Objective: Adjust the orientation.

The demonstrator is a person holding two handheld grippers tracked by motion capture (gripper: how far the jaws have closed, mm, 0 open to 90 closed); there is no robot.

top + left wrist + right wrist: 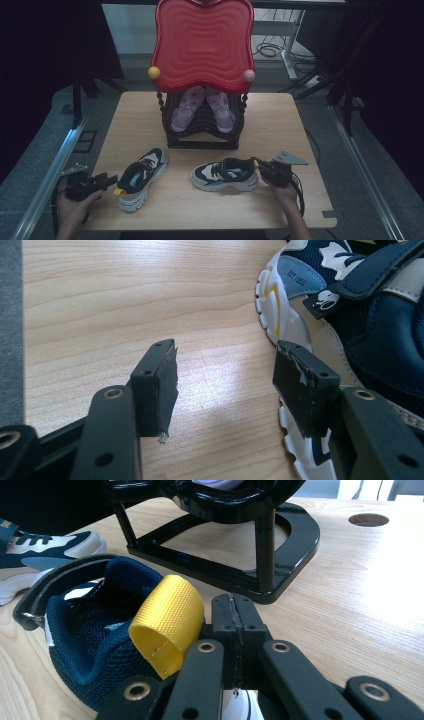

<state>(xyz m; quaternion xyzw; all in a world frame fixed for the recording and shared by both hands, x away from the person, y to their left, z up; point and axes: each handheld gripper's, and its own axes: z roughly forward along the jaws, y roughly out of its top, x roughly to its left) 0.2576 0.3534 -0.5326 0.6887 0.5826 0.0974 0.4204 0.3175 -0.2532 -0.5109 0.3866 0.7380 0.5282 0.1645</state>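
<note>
I see two blue and white shoes on the wooden table [280, 120]. My left gripper [225, 385] has its jaws spread wide, with bare table between them, just beside the left shoe [141, 177]. My right gripper [233, 630] has its jaws pressed together, right next to the yellow loop [167, 622] at the heel of the right shoe [225, 175]. I cannot tell if it pinches anything. Farther off, a black rack [202, 137] holds two purple shoes [202, 107] under a red tray [202, 42].

you're in a lab-style recording space: your small light wooden counter [200, 200] stands on grey carpet [365, 165], hemmed by dark black curtains [45, 50] and metal rails [47, 175], with loose cables [270, 49] beside a white desk leg [290, 45] behind.
</note>
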